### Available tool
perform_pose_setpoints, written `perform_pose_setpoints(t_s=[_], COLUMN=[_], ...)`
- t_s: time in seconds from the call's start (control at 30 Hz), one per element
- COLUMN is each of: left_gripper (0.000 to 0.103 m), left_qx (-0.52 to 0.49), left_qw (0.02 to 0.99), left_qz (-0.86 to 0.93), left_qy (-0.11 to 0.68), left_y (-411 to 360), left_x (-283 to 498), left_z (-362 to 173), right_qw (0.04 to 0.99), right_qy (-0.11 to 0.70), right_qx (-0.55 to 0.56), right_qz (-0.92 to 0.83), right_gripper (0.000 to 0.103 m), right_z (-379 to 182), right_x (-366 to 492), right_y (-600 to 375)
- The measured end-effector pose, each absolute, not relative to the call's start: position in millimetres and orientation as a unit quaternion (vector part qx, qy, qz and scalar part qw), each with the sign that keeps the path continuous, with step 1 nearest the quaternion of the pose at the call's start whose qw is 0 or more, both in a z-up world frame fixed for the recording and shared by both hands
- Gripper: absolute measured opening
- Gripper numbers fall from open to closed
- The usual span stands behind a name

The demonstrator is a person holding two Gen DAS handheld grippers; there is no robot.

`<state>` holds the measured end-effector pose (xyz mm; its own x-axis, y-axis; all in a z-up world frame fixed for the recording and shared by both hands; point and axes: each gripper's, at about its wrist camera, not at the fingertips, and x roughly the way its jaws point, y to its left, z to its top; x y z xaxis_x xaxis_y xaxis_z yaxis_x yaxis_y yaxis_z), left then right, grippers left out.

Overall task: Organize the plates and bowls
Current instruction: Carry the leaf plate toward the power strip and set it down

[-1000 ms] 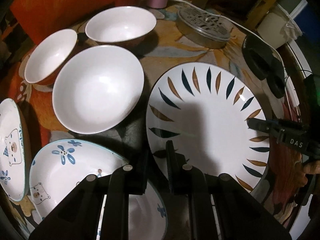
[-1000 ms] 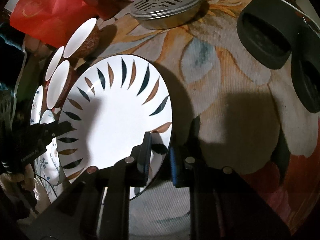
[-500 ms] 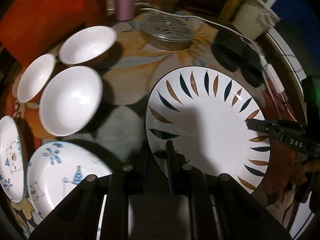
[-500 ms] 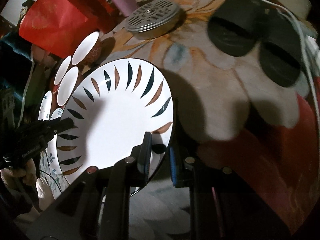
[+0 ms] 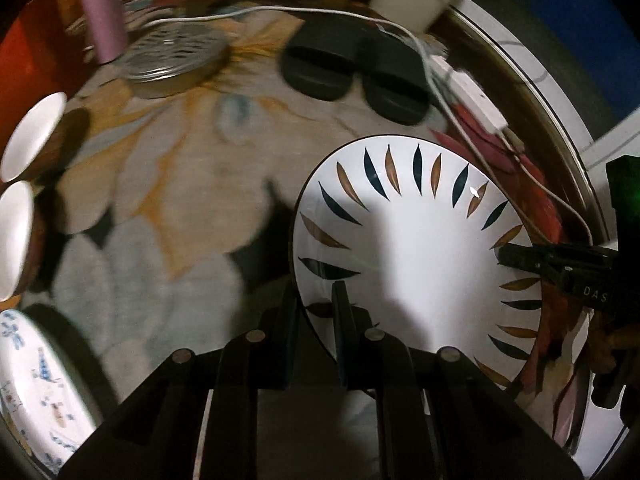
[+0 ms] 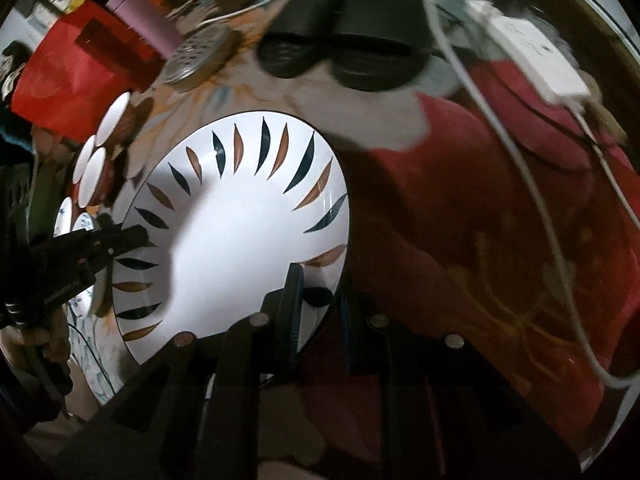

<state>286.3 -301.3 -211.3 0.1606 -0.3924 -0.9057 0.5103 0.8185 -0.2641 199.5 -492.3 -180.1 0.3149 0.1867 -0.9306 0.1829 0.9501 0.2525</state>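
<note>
A large white plate with dark and brown leaf marks [image 5: 420, 264] hangs slightly tilted above the floral cloth, held from both sides. My left gripper [image 5: 314, 294] is shut on its near-left rim. My right gripper [image 6: 318, 288] is shut on the opposite rim, and its black tip [image 5: 510, 255] shows at the plate's right edge in the left wrist view. In the right wrist view the plate [image 6: 232, 240] fills the left half. Two white bowls [image 5: 28, 140] [image 5: 14, 240] and a blue-flowered plate [image 5: 36, 384] lie at the far left.
At the back stand a round metal perforated lid [image 5: 172, 60], a pink tumbler [image 5: 102, 12], two black sandals [image 5: 320, 68] and a white power strip with cable [image 5: 476, 96]. A red bag [image 6: 68, 72] sits behind the bowls. The round surface's rim [image 5: 560, 128] curves down the right.
Both grippers carried the leaf-marked plate to the right, away from the bowls, which slid to the left edge of the left wrist view. The sandals and power strip came closer.
</note>
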Motion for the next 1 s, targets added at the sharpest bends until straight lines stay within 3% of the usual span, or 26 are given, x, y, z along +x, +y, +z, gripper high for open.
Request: perform_pose_setpoints(t_s=[0.23, 0.73, 0.77, 0.8, 0.83, 0.87, 0.9, 0.93, 0.97, 1.0], left_gripper=[0.014, 0.014, 0.017, 0.026, 0.042, 0.050, 0.061, 0.064, 0.066, 0.073], left_qx=[0.072, 0.102, 0.102, 0.104, 0.104, 0.100, 0.096, 0.091, 0.089, 0.085], left_qw=[0.744, 0.731, 0.731, 0.731, 0.732, 0.732, 0.734, 0.737, 0.737, 0.734], left_qz=[-0.318, -0.294, -0.288, -0.282, -0.276, -0.270, -0.267, -0.264, -0.263, -0.268], left_qy=[0.584, 0.608, 0.610, 0.612, 0.615, 0.617, 0.617, 0.615, 0.616, 0.618], left_y=[-346.6, -357.2, -356.8, -355.6, -354.2, -349.5, -345.7, -340.4, -336.3, -333.6], left_x=[272.3, 261.6, 262.8, 263.3, 263.4, 263.4, 262.9, 262.5, 262.0, 262.1], left_z=[-225.7, -248.0, -247.6, -247.4, -246.9, -245.6, -244.0, -241.0, -239.0, -237.9], right_qw=[0.789, 0.764, 0.764, 0.766, 0.768, 0.771, 0.776, 0.781, 0.788, 0.795], right_qy=[0.588, 0.607, 0.607, 0.606, 0.605, 0.602, 0.598, 0.593, 0.584, 0.575], right_qx=[0.176, 0.215, 0.214, 0.209, 0.203, 0.197, 0.189, 0.184, 0.180, 0.176], right_qz=[-0.032, -0.044, -0.047, -0.052, -0.058, -0.063, -0.071, -0.076, -0.079, -0.081], right_gripper=[0.017, 0.019, 0.019, 0.019, 0.020, 0.026, 0.039, 0.049, 0.067, 0.079], right_z=[-196.3, -226.0, -224.0, -221.3, -218.3, -215.7, -210.4, -206.7, -201.2, -195.8], right_x=[177.0, 160.7, 161.0, 161.4, 161.4, 160.9, 160.6, 160.9, 160.5, 160.6], right_y=[-530.4, -538.5, -539.1, -539.2, -538.8, -538.7, -537.4, -535.2, -533.5, -531.3])
